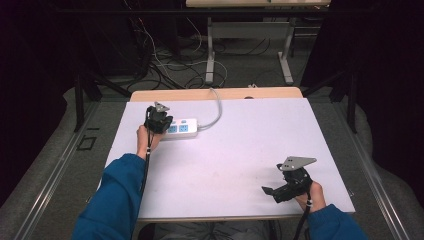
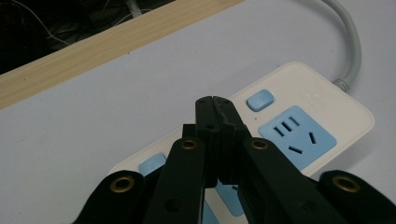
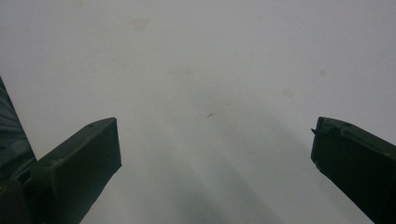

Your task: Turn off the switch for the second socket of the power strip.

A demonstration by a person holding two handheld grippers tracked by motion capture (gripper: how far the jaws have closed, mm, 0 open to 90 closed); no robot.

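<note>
- Two tongs are over the white table [image 1: 225, 150], one in each hand, with blue sleeves coming in from the near edge.
- The left hand [image 1: 146, 137] reaches forward to the far left part of the table; its forearm runs up from the near left corner, and the left tongs [image 2: 213, 103] point forward and down.
- The left tongs are pressed together, tip against tip, with nothing between them.
- The power strip [image 2: 322, 100] lies flat near the far edge of the table, its grey cable [image 1: 216, 107] curving off over that edge.
- In the left gripper view the closed tips sit over the strip's top face, just beside the small blue button [image 2: 259, 99] and next to a blue socket [image 2: 299, 136]; whether the tips touch the strip I cannot tell.
- More blue sockets show under and beside the tongs' body, partly hidden.
- The right hand [image 1: 307, 197] rests low at the near right part of the table, well apart from the strip, its right tongs [image 3: 215, 140] pointing left across the table.
- The right tongs stand wide apart over bare table, holding nothing.
</note>
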